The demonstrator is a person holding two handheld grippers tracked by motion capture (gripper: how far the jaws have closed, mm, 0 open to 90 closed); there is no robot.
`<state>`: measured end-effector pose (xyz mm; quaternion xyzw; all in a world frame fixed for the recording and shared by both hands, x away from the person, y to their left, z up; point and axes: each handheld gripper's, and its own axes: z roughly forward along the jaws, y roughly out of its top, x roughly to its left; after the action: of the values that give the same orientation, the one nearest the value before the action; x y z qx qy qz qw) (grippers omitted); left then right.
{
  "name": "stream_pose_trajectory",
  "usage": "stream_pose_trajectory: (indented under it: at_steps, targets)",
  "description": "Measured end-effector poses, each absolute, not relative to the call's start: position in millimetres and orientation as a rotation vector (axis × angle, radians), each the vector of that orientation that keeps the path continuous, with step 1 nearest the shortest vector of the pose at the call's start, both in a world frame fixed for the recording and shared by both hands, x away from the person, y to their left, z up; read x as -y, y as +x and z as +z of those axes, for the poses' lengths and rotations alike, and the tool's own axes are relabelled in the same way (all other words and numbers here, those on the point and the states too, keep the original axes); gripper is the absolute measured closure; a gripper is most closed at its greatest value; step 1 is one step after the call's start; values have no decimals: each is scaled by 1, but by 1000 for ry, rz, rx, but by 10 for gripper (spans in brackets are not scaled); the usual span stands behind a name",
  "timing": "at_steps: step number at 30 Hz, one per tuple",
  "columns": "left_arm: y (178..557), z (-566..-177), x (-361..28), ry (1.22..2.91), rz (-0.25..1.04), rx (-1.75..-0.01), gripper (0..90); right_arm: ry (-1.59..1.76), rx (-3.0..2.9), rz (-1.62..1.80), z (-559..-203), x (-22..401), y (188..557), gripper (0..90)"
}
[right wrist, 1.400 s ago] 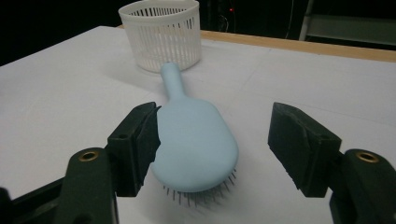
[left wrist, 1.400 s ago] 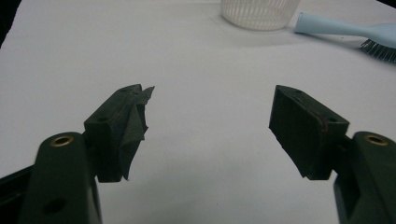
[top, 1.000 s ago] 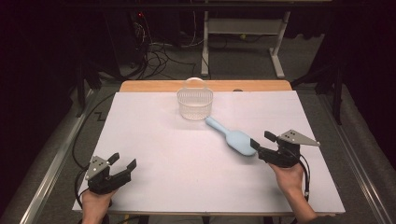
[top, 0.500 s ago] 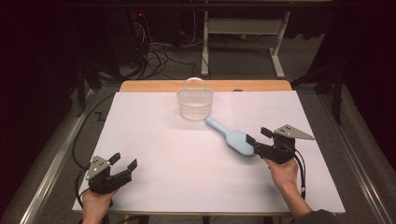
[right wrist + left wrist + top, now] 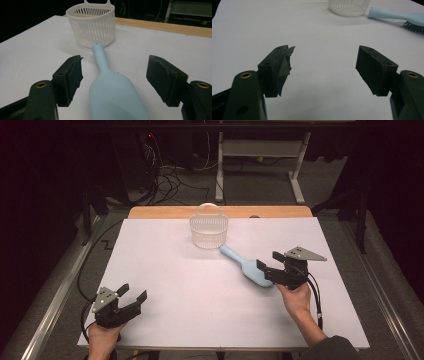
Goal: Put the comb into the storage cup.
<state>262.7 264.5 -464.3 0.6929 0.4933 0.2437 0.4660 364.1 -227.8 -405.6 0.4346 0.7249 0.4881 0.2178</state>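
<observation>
Straddling the wide end of the light-blue brush [image 5: 117,100], the right gripper [image 5: 115,75] has jaws apart, pads clear of it on both sides, nothing gripped. Brush lies flat on the white table [image 5: 190,310], handle tip just beside the white slatted basket [image 5: 208,231]. Left gripper [image 5: 131,294] at the near left corner, jaws open, empty, well apart from the brush.

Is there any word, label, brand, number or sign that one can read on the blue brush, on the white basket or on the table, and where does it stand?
None: no readable text stands on the blue brush, the white basket or the white table.
</observation>
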Motion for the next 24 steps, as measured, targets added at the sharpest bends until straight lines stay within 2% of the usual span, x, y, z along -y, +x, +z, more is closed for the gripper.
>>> stream_pose_trajectory:
  at_steps: [7,16,24]
  targets:
    - [263,-464,-264,1707,595,-1201,288,1176,-2044,1349,-401,218,371,284]
    - [262,-464,-263,1708,595,-1198,288,1143,-2088,1357,-401,207,380,316]
    - [262,-463,-263,1709,598,-1194,290,1139,-2148,1332,-399,198,389,438]
